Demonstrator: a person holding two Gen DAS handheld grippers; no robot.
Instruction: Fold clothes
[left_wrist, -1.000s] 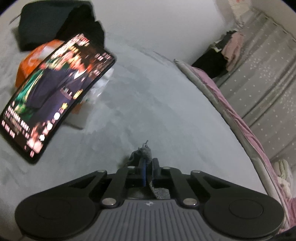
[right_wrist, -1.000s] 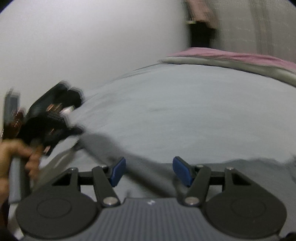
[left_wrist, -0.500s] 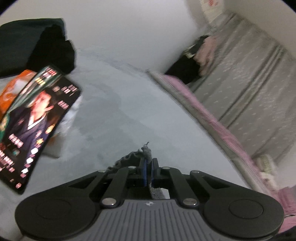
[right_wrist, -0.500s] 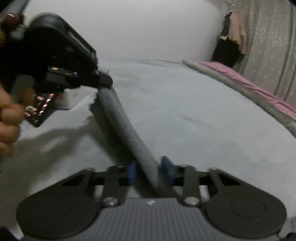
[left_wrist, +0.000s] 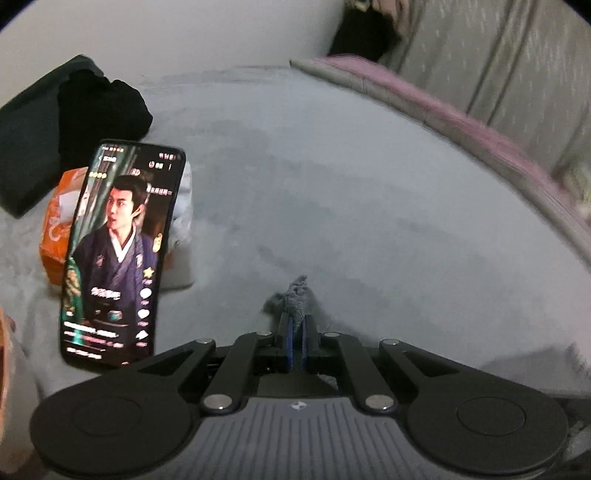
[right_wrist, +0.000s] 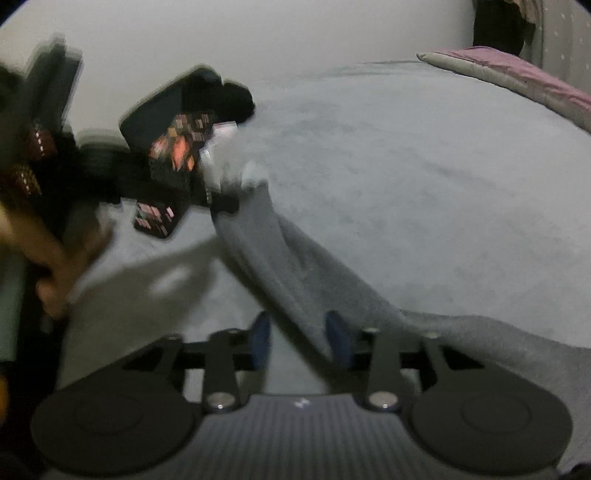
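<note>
The grey garment (right_wrist: 295, 266) is a soft knit cloth, drawn up off the pale bed cover into a slack band. Its far left end is raised near the phone, and it slopes down to the near right, where the rest lies spread on the cover. In the left wrist view only a pinched, frayed tuft (left_wrist: 297, 295) of it shows

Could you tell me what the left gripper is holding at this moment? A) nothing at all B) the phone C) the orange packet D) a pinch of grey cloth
D: in the left wrist view the left gripper has its blue pads closed on a tuft of grey cloth, while the phone and orange packet sit apart on the bed.
</note>
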